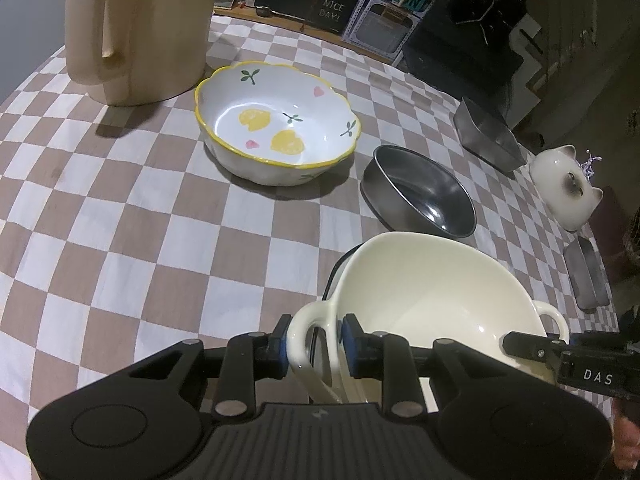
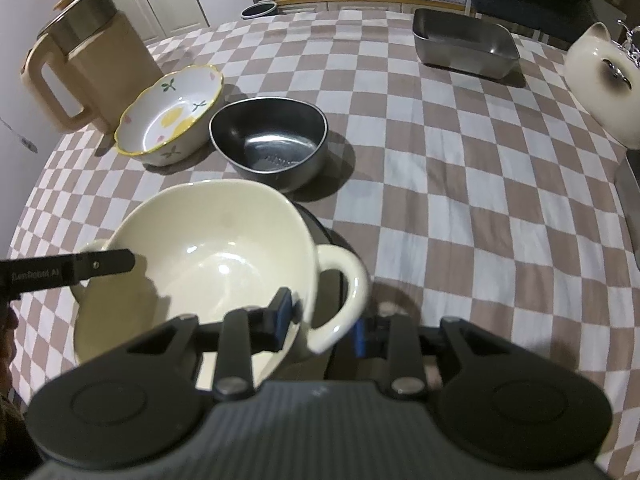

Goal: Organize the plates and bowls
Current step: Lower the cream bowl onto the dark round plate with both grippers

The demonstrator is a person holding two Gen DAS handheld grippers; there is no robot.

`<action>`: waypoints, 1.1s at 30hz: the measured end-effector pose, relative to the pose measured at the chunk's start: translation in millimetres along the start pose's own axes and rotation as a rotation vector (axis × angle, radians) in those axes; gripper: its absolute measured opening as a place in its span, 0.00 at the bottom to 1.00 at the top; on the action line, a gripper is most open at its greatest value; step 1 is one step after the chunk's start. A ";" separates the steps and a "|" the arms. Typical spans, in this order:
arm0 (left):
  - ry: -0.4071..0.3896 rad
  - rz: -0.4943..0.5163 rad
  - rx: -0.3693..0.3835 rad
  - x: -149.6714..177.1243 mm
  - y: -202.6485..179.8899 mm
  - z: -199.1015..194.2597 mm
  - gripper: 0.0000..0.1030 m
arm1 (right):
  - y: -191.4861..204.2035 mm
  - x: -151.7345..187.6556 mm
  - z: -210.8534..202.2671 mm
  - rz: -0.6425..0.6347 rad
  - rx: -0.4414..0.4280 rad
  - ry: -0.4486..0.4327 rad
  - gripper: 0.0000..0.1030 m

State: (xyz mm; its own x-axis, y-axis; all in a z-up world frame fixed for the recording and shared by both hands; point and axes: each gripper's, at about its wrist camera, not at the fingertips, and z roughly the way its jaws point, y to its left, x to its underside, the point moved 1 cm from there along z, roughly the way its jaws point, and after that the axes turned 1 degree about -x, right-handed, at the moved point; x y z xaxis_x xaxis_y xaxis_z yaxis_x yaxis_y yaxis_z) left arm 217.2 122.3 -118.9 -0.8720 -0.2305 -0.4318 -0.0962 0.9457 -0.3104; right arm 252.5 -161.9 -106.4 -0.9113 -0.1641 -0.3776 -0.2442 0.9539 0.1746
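Both sets of jaws are at the cream two-handled bowl [image 1: 432, 300]: the left gripper [image 1: 314, 342] has its blue pads on either side of the bowl's left loop handle, touching it or very nearly so, and from this view I cannot tell whether they clamp; the right gripper [image 2: 326, 318] straddles the right loop handle, one pad inside the rim and one outside, with a visible gap, so those jaws stand apart around it. The bowl sits tilted over something dark underneath, near the front edge of the checkered table [image 2: 460, 200]. Just beyond it lies a dark metal bowl [image 2: 270, 146], and beside that a scalloped lemon-print bowl [image 1: 276, 124]. Further back stand a beige jug [image 1: 136, 28], a steel rectangular tray [image 2: 466, 44] and a cat-shaped ceramic pot [image 1: 566, 186].
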 end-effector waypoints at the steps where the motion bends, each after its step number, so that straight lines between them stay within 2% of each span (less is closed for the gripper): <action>1: 0.001 0.002 0.000 0.0 -0.1 0.1 0.27 | 0.2 0.0 0.3 -0.002 0.001 0.004 0.36; 20: 0.014 0.063 -0.015 2.2 -6.0 0.3 0.27 | 7.0 9.2 12.0 -0.103 0.022 0.080 0.47; 28: 0.016 0.069 0.005 1.4 -7.4 -0.8 0.27 | 8.2 10.5 15.6 -0.116 0.028 0.106 0.52; 33: 0.031 0.089 -0.004 2.5 -10.1 -0.9 0.28 | 12.0 11.9 15.4 -0.156 0.064 0.099 0.56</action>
State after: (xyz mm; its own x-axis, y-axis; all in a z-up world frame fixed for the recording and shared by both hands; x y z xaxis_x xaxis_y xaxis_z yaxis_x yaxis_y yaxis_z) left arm 215.5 112.4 -116.1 -0.8917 -0.1381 -0.4310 -0.0193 0.9630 -0.2688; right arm 243.9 -148.5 -122.7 -0.8929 -0.3321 -0.3041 -0.3662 0.9285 0.0612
